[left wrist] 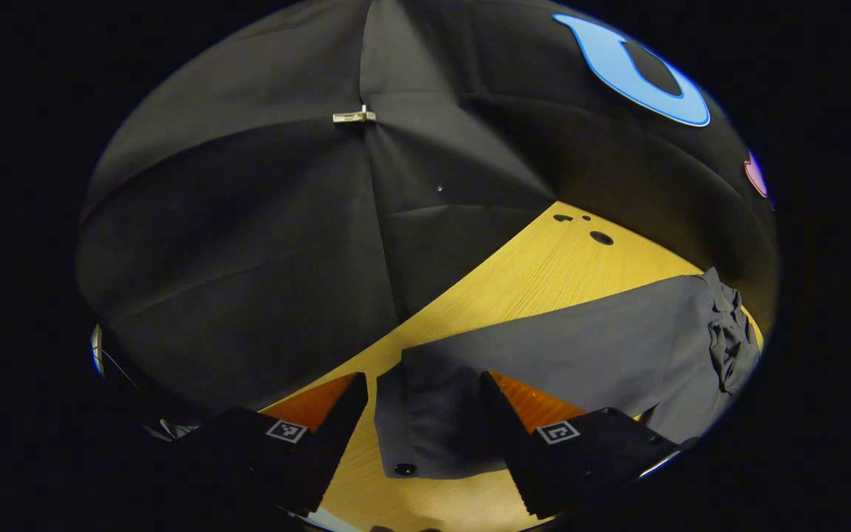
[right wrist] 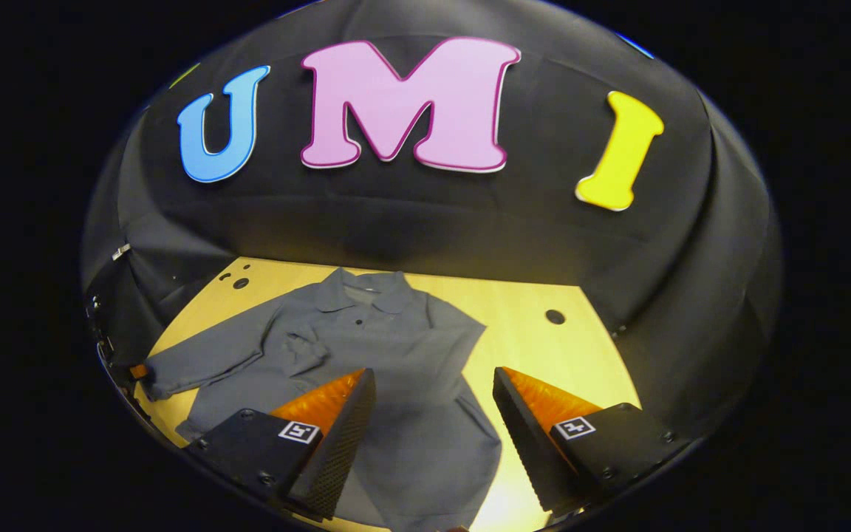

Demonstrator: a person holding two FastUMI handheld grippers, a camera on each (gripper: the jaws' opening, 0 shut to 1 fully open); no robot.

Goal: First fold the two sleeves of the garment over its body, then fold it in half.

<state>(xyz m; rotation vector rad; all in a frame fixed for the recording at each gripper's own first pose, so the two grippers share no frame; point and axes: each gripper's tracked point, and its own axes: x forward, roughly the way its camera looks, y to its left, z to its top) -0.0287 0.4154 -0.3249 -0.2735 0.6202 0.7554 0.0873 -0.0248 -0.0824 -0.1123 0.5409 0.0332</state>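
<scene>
A grey long-sleeved shirt (right wrist: 396,347) lies flat on the wooden table (right wrist: 536,347), collar (right wrist: 366,284) toward the far wall. One sleeve (right wrist: 196,366) stretches out sideways to the left. The other appears folded across the chest, ending in a crumpled bit (right wrist: 300,347). My right gripper (right wrist: 433,372) hangs open above the shirt's lower body, holding nothing. In the left gripper view the outstretched sleeve (left wrist: 580,332) runs to the right, and its cuff (left wrist: 411,436) lies between the open fingers of my left gripper (left wrist: 422,380). I cannot tell whether the fingers touch the cloth.
The table (left wrist: 544,266) has a few round holes (left wrist: 601,237) near its far corner and another hole (right wrist: 555,316) right of the shirt. Black cloth walls close in on the table's sides. Bare wood lies right of the shirt.
</scene>
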